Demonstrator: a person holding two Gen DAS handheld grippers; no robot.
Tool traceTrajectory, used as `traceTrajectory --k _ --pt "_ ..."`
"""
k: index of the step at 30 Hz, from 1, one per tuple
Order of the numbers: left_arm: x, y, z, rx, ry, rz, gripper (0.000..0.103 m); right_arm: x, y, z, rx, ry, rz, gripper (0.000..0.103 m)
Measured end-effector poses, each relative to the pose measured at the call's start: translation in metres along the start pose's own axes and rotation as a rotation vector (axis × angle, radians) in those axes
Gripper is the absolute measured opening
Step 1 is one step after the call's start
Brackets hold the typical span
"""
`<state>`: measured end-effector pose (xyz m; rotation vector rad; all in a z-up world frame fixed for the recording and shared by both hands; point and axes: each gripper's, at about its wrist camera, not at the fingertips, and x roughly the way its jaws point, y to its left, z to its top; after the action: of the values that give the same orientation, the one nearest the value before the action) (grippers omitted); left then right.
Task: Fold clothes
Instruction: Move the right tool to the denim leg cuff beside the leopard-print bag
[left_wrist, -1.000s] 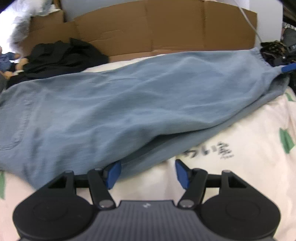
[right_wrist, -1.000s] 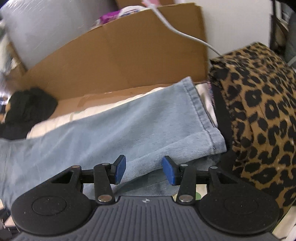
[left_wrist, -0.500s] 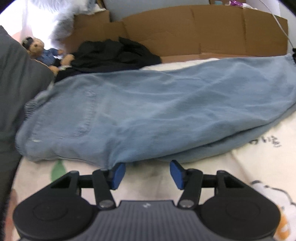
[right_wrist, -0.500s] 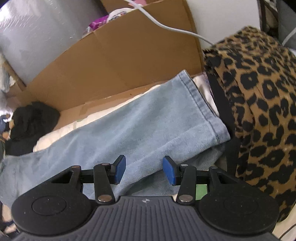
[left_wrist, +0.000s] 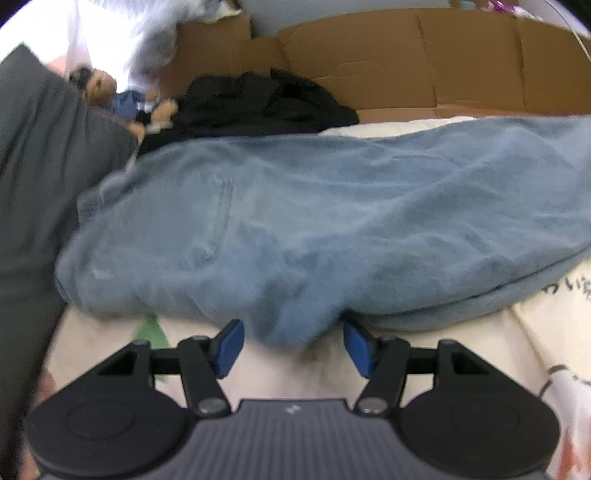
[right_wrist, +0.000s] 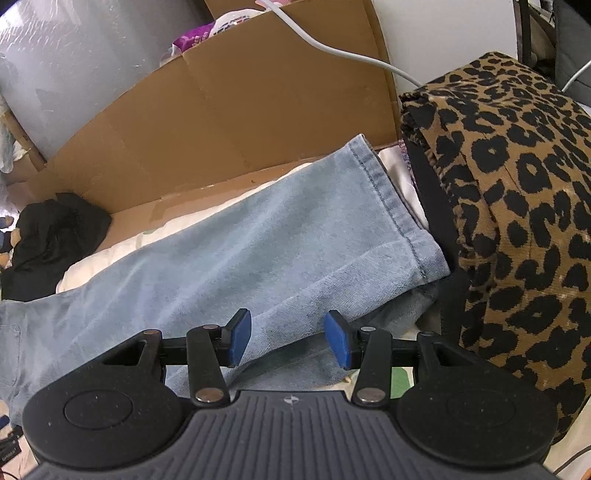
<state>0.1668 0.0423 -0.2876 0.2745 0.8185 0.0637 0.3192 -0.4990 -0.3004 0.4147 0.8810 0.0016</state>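
Light blue jeans (left_wrist: 295, 229) lie lengthwise across a cream printed bedsheet (left_wrist: 546, 332), legs stacked, back pocket and waist at the left. My left gripper (left_wrist: 291, 345) is open at the jeans' near edge, with a fold of the seat fabric bulging between its blue pads. In the right wrist view the hem end of the jeans (right_wrist: 295, 251) reaches toward a leopard-print cushion. My right gripper (right_wrist: 288, 341) is open just above the leg's near edge, pads apart over the denim.
A brown cardboard wall (left_wrist: 424, 66) runs along the far side. A black garment (left_wrist: 255, 107) and a teddy bear (left_wrist: 110, 96) lie at the back left. A dark grey cushion (left_wrist: 33, 184) stands at left. The leopard-print cushion (right_wrist: 517, 206) blocks the right end; a white cable (right_wrist: 332, 48) hangs there.
My left gripper has slid left along the jeans' near edge, from the leg to the seat, and fabric now sits between its pads. The right gripper has barely shifted by the hem.
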Motion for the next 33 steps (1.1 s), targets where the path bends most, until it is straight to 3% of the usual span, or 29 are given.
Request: traceTrajectory --k 5,8,14,19,22,23,28,33 --pt "-0.005 0.015 -0.002 -0.184 -0.092 -0.010 0.064 0.001 0.001 -0.004 -0.012 0.009 -0.008 0.052" --pt "0.003 0.014 0.005 -0.216 -0.089 0.009 0.066 0.001 0.002 -0.006 -0.024 0.014 -0.011 0.052" --pt "0.026 0.015 0.003 -0.346 -0.006 0.057 0.070 0.006 0.008 -0.011 -0.050 0.032 -0.019 0.052" --pt "0.036 0.032 -0.012 -0.474 0.043 0.021 0.068 0.013 0.007 -0.014 -0.053 0.046 -0.031 0.052" --pt "0.029 0.033 -0.009 -0.401 0.040 0.011 0.038 0.017 0.006 -0.014 -0.042 0.049 -0.039 0.052" --pt "0.027 0.033 -0.007 -0.377 0.039 0.007 0.032 0.018 0.006 -0.014 -0.042 0.048 -0.040 0.051" --pt "0.015 0.034 -0.002 -0.256 0.034 -0.009 0.022 0.018 0.003 -0.015 -0.039 0.037 -0.065 0.051" --pt "0.003 0.036 0.004 -0.135 0.029 -0.026 0.020 0.017 -0.006 -0.014 0.008 0.027 -0.086 0.051"
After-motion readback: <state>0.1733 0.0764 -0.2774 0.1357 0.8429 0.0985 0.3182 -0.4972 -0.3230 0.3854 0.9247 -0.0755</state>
